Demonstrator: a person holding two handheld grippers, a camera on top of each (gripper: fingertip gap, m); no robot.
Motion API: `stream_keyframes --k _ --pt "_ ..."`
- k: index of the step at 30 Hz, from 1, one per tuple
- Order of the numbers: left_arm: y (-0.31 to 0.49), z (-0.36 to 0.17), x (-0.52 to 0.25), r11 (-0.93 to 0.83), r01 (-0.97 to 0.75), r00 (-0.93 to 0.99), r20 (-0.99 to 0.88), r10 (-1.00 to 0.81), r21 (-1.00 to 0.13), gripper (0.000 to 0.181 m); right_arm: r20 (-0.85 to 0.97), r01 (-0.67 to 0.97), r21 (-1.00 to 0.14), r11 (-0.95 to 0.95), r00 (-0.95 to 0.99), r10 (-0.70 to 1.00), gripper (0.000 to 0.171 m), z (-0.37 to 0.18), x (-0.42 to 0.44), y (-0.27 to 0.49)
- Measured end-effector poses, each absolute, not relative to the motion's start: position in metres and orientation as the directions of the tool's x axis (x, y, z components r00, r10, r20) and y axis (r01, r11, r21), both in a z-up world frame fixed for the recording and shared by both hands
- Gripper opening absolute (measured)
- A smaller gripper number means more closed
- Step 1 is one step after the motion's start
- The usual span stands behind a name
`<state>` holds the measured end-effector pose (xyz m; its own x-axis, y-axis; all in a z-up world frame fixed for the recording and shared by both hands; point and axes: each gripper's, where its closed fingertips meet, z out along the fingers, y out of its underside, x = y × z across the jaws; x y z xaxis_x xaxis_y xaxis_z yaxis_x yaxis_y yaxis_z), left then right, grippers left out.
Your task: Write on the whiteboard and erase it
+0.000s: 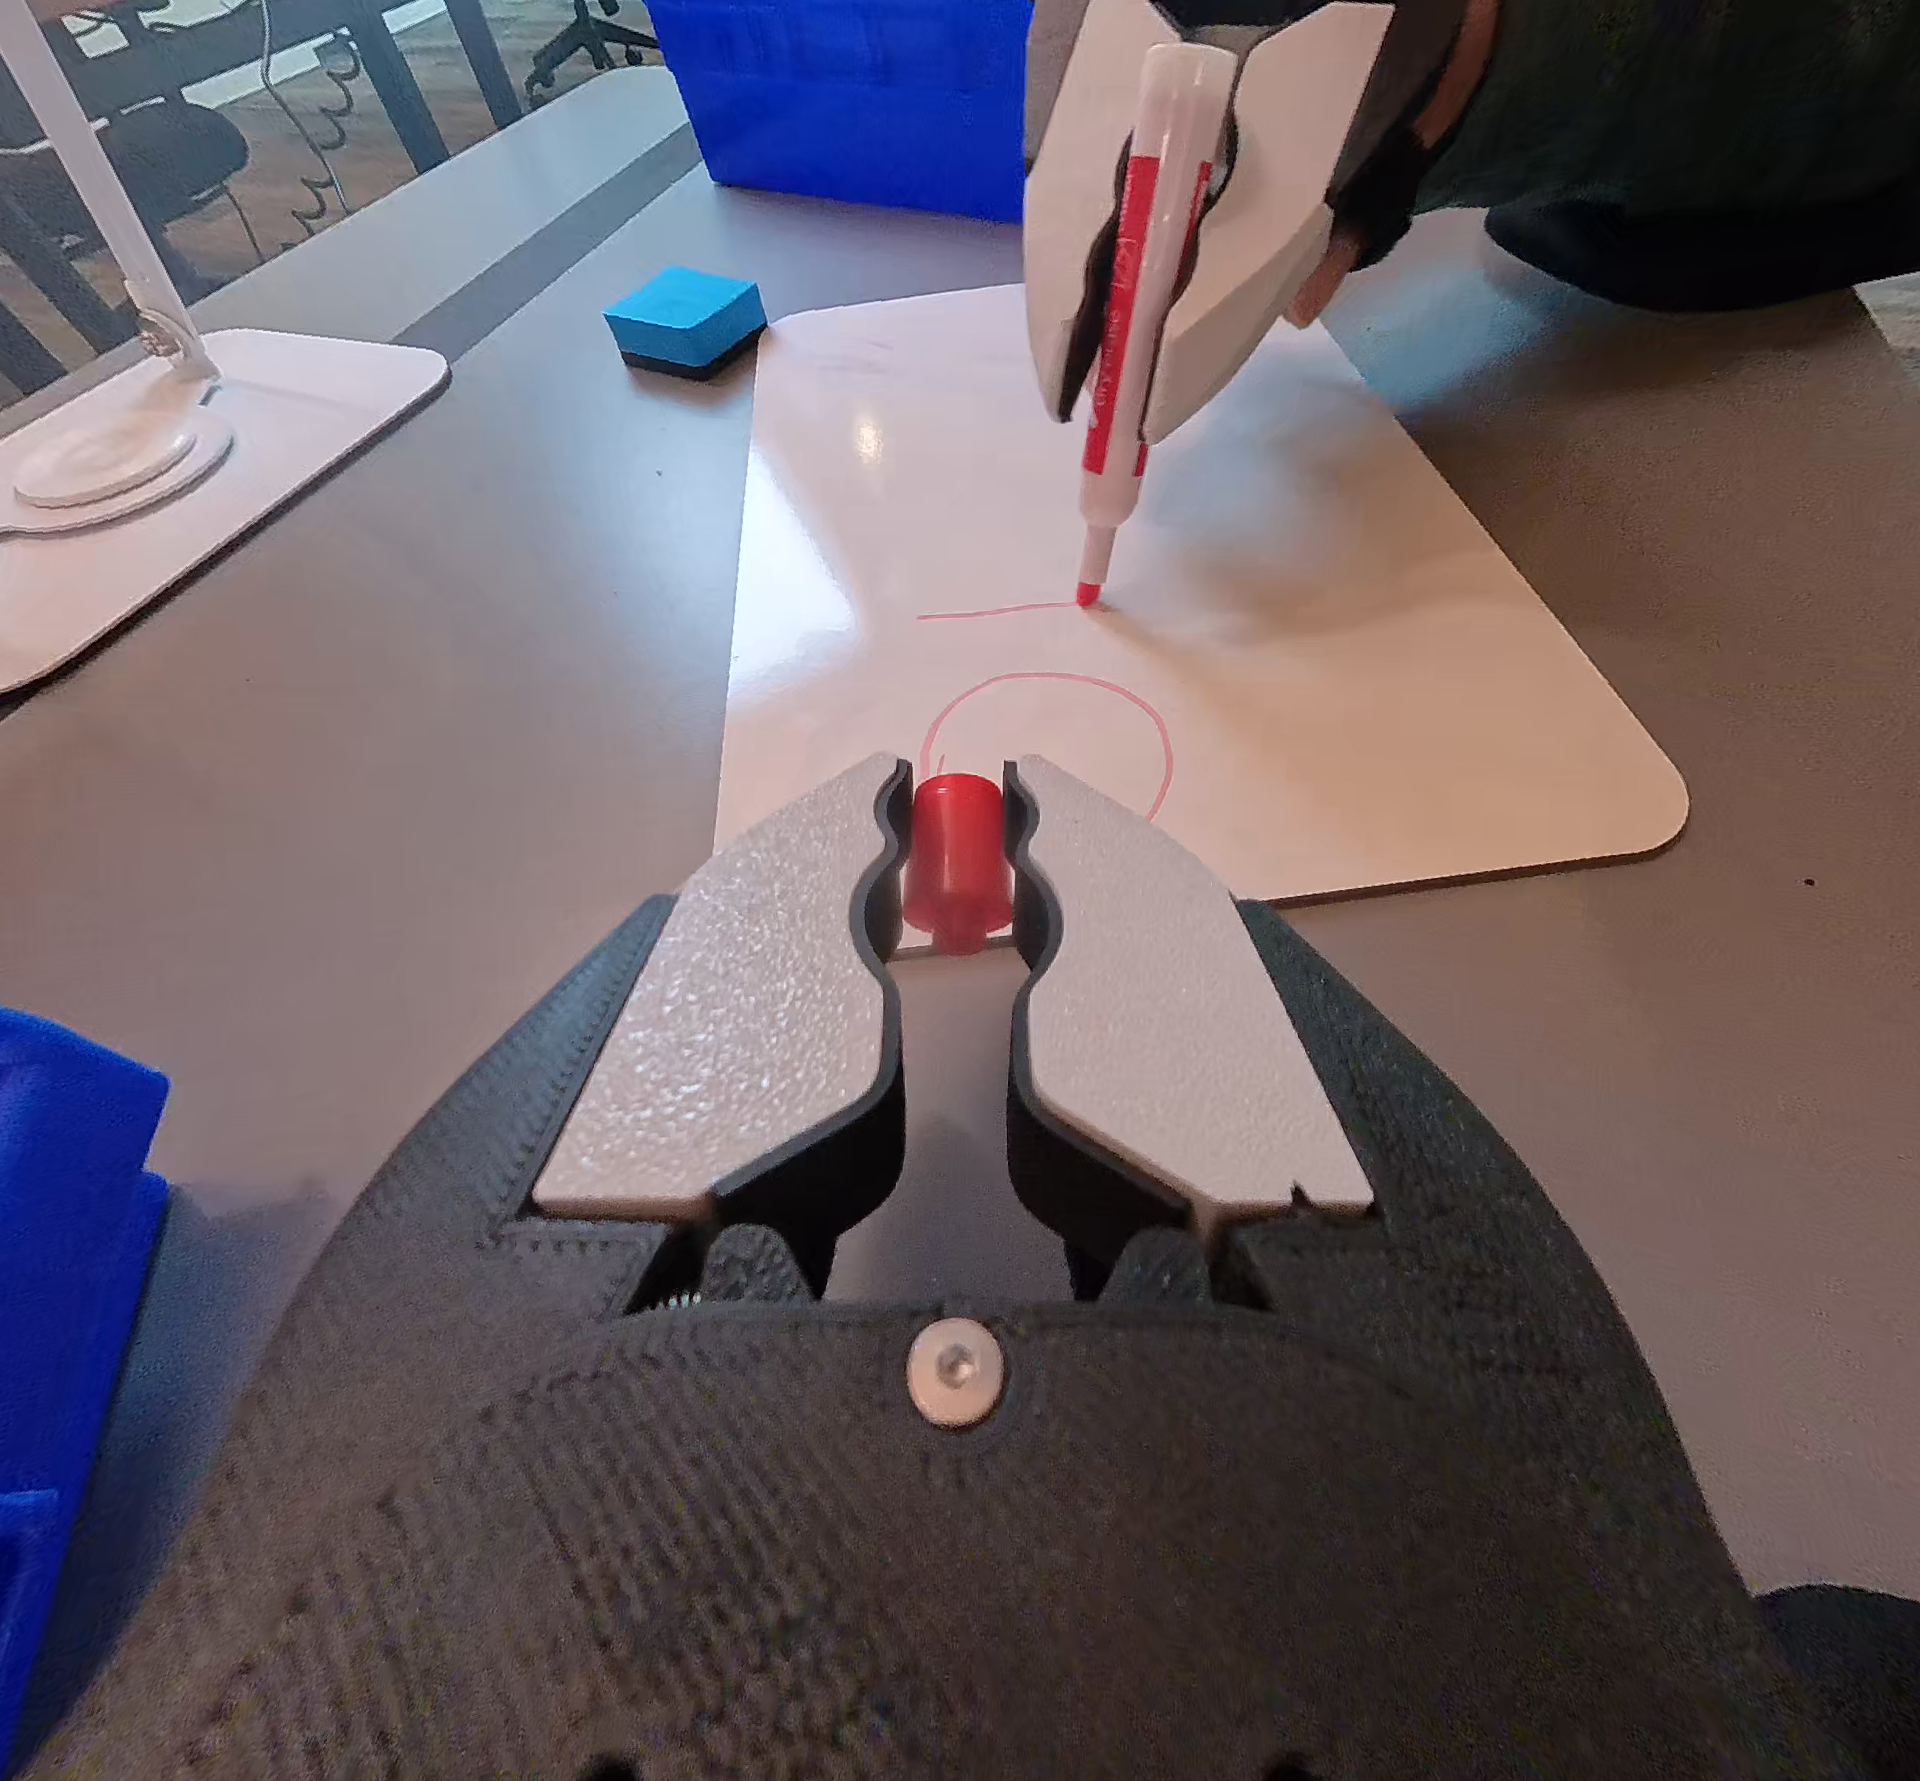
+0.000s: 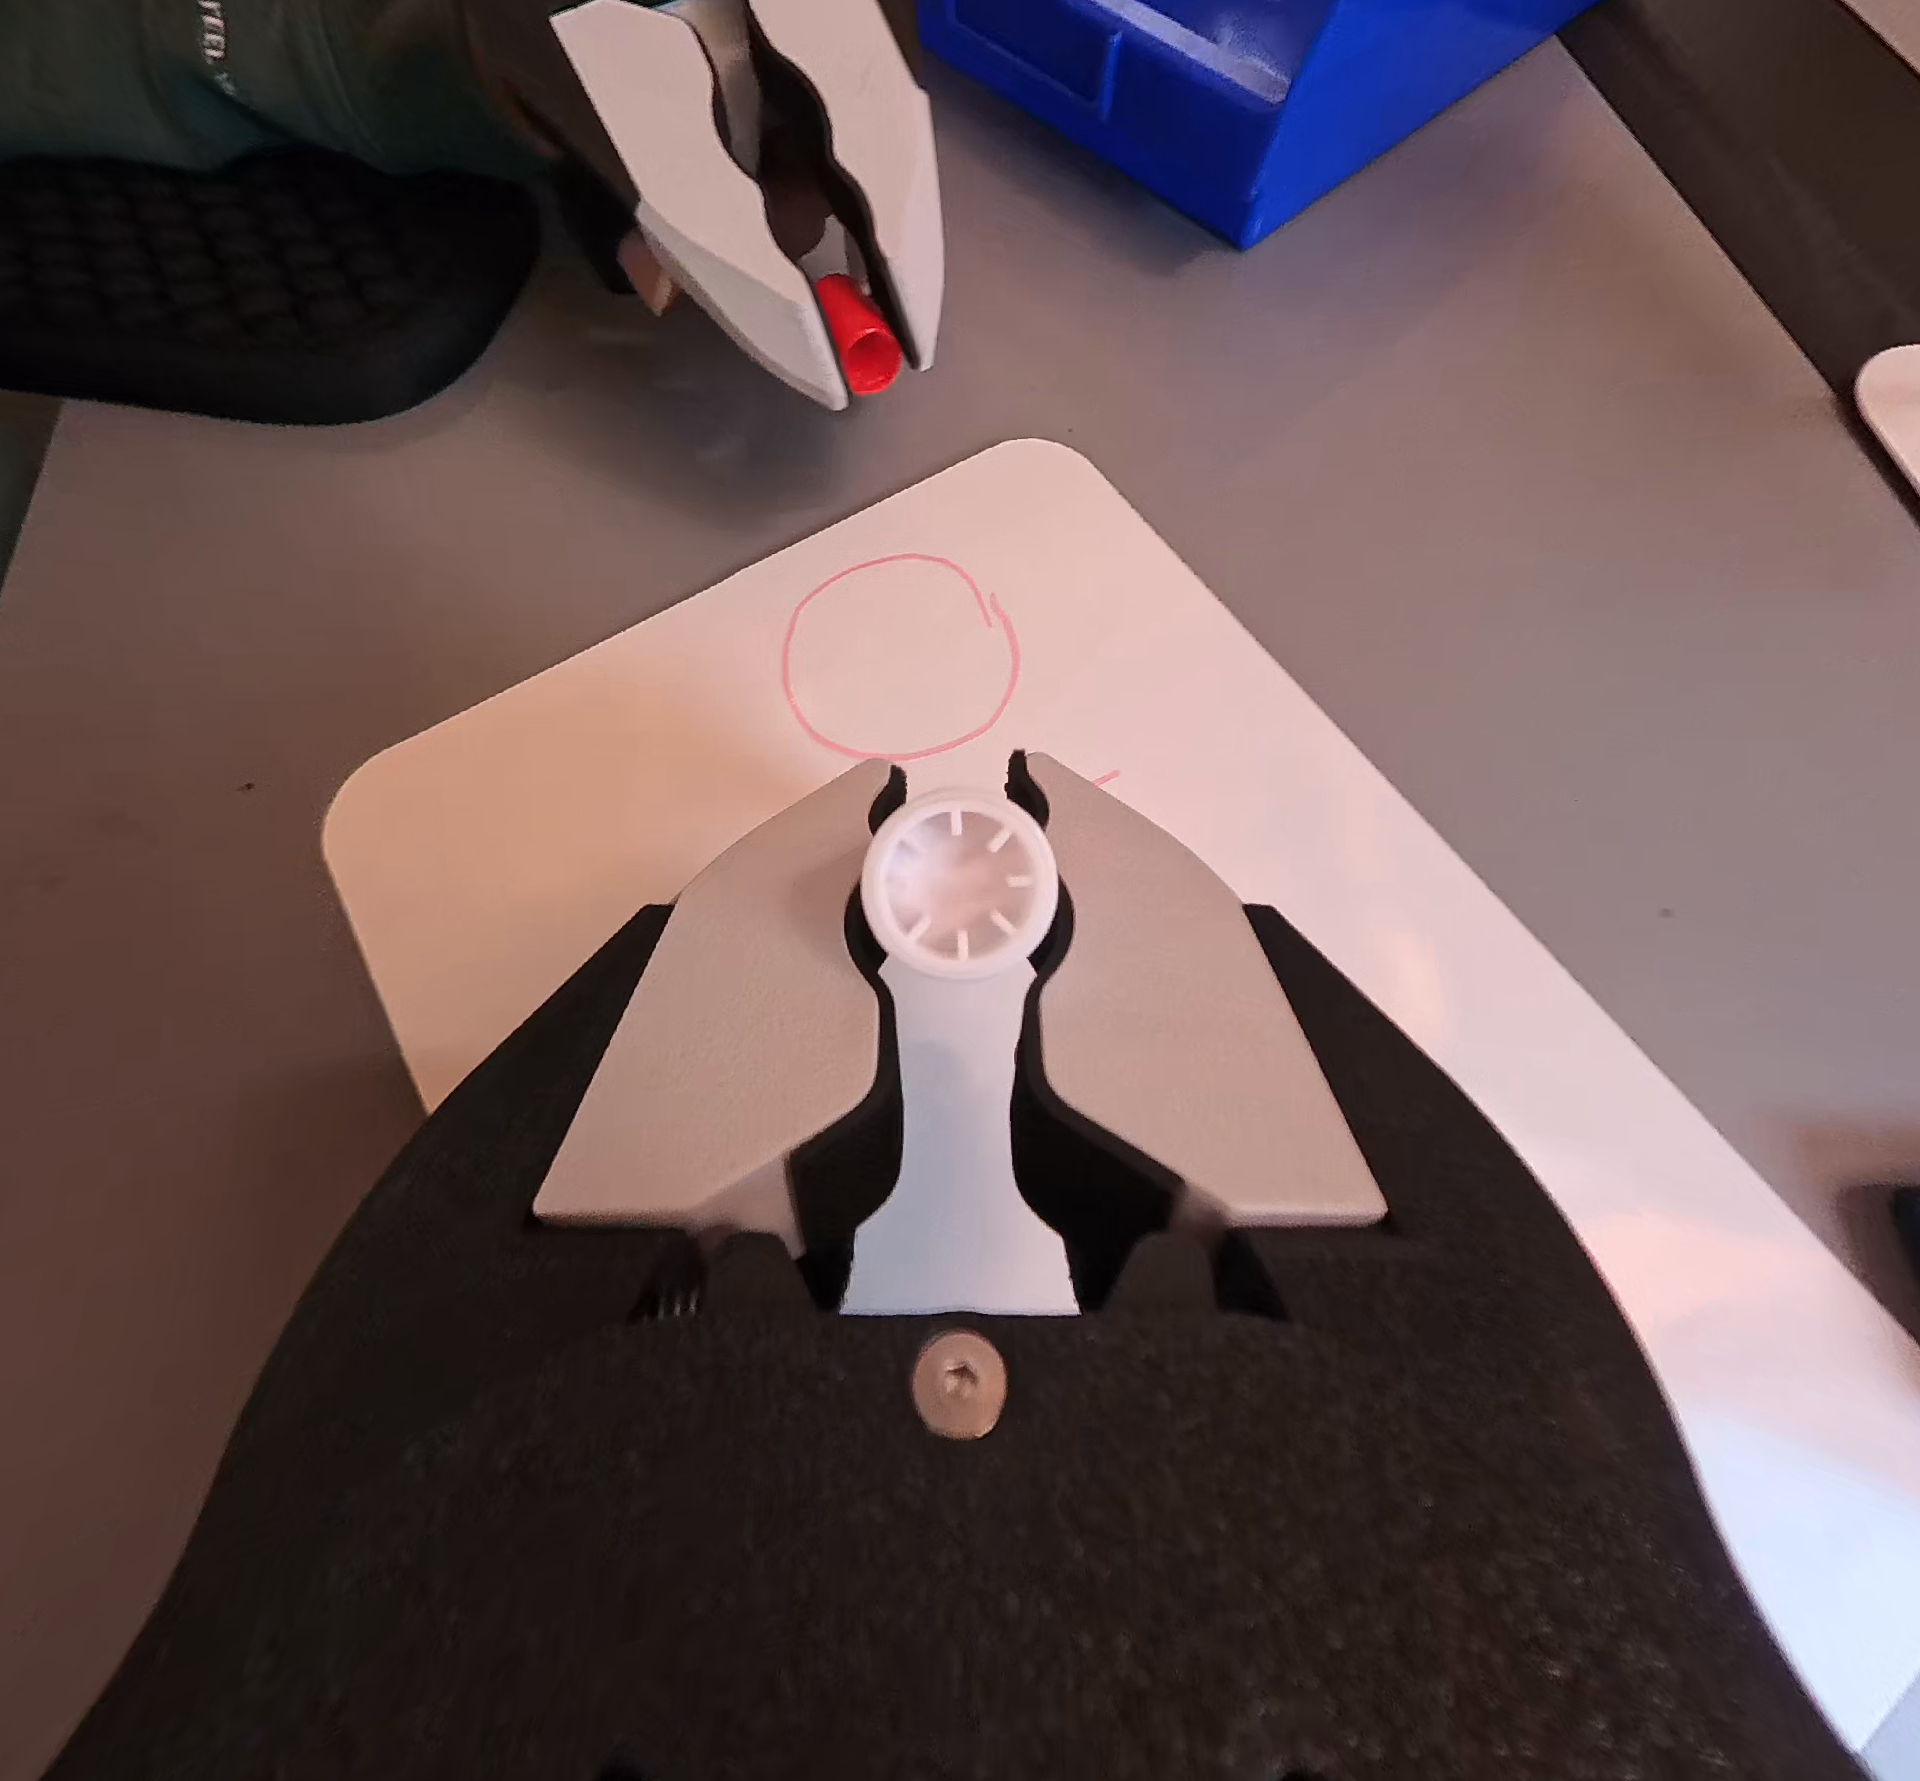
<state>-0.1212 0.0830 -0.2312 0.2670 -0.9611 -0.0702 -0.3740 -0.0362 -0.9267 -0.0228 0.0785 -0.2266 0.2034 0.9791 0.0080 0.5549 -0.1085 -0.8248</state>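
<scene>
Where its tip touches, the red-banded white marker (image 1: 1127, 349) stands tilted.

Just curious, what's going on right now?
Right gripper shut on marker, tip on whiteboard. Left gripper shut on red cap. Eraser unused. Nothing blocking.

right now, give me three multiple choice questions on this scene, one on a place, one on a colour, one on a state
1. Where is the blue block eraser?
A. on the grey table beside the white rounded whiteboard
B. inside the blue plastic bin
C. in a claw

2. What colour is the drawn circle?
A. black
B. red
C. green

3. What does the left claw grip?
A. nothing
B. the white-barrelled marker
C. the red marker cap

Answers: 1 A, it sits off the board's corner; 2 B, thin red line; 3 C, cap pinched between its fingers.
</scene>
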Motion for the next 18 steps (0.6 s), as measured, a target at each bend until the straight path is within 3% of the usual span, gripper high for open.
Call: stream_keyframes --k 18 --pt "0.084 -0.233 -0.122 -0.042 -0.379 0.271 -0.067 -0.960 -0.925 0.016 0.040 0.567 -0.814 -0.125 0.270 0.962 0.020 -0.227 0.005 0.081"
